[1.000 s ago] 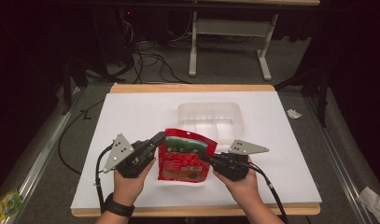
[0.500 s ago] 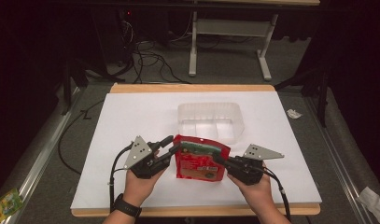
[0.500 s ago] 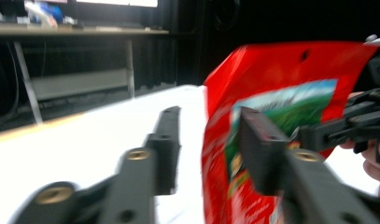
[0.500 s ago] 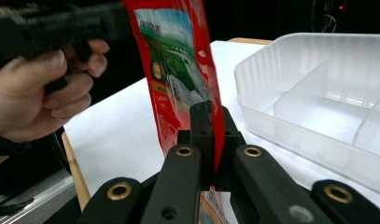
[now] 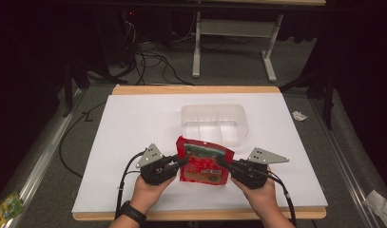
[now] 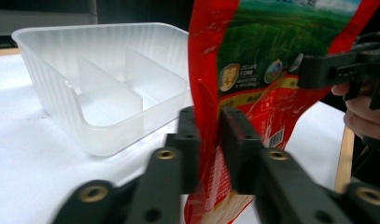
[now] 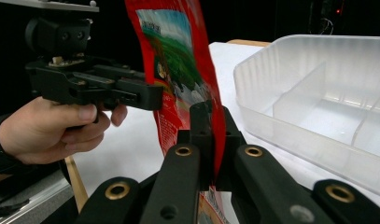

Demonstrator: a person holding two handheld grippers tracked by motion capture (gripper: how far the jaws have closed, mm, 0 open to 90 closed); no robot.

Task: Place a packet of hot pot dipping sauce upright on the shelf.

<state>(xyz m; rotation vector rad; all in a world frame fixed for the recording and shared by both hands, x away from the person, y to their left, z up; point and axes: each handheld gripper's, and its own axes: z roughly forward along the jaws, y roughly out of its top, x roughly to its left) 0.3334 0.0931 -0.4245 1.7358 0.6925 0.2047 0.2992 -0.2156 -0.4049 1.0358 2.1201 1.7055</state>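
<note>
Both grippers have it: the left gripper and right gripper each clamp jaws on opposite edges of the red snack pouch, held just in front of the clear divided tray.

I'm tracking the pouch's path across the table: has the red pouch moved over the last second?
Yes. In the high view the red pouch has shifted toward the person's right, now sitting more squarely in front of the clear tray, which has stayed put.
</note>
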